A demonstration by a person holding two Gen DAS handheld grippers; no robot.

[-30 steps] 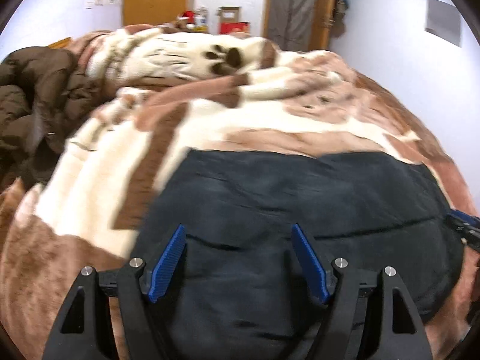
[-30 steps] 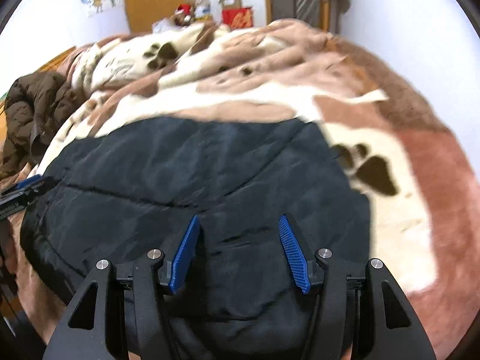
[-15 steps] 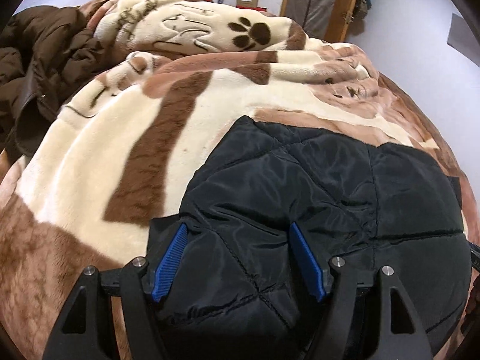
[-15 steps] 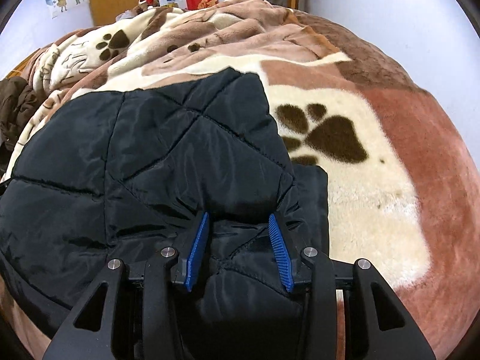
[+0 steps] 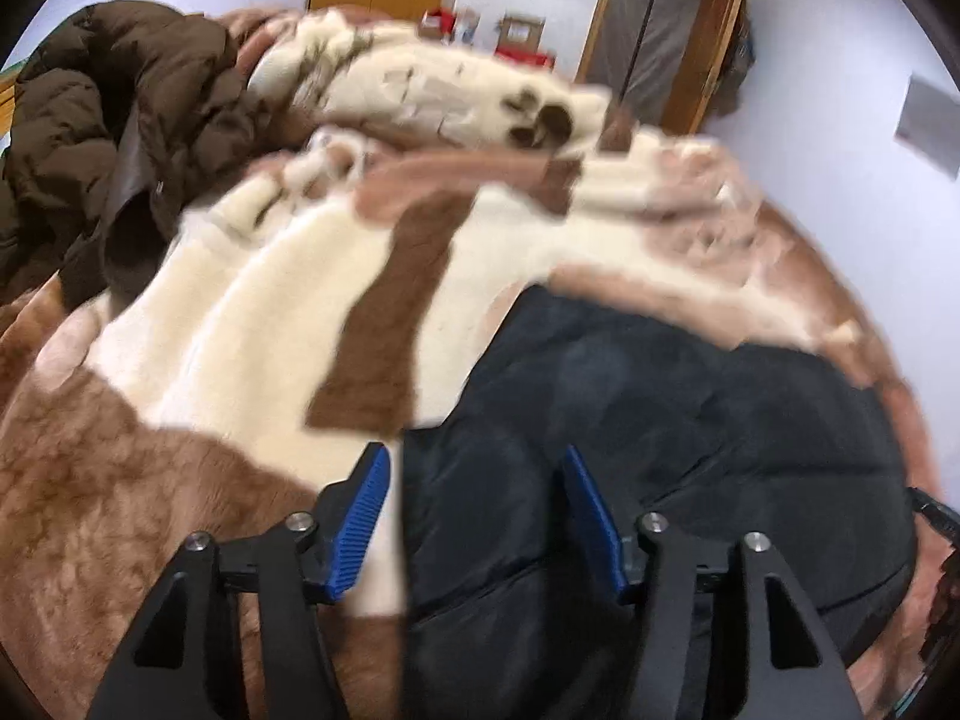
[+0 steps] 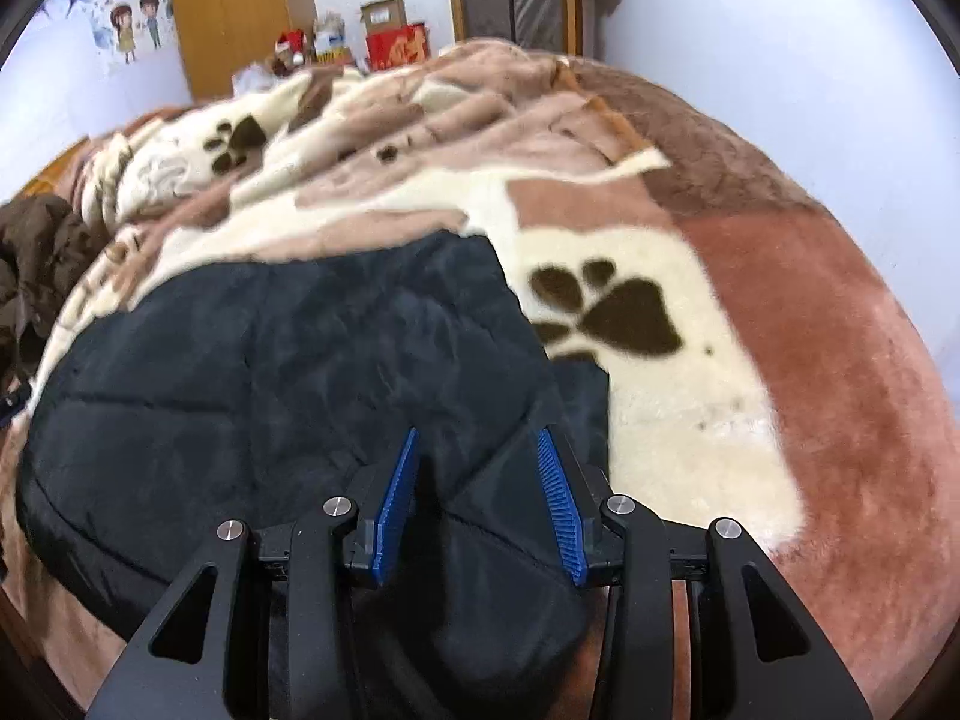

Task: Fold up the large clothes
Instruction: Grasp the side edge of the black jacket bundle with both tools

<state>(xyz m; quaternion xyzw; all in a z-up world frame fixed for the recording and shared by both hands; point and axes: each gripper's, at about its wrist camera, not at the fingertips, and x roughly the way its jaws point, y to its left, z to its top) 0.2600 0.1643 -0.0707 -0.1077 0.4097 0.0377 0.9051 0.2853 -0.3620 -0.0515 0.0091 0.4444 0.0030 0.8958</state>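
Black quilted jacket (image 6: 288, 372), on bed blanket (image 6: 690, 408): now folded smaller. Left claw (image 5: 474, 516) closing, pads clear; right claw (image 6: 480, 492) narrowed, grip uncertain.

Black gripper (image 5: 474, 510) frames, ribbed blue pads (image 6: 396, 504)

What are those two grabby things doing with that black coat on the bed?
A person holds a gripper in each hand and is folding the black quilted jacket on the paw-print blanket. The left gripper has just been closing, with the jacket's edge between its jaws. The right gripper has a fold of the jacket between its jaws. A brown coat lies heaped further back.
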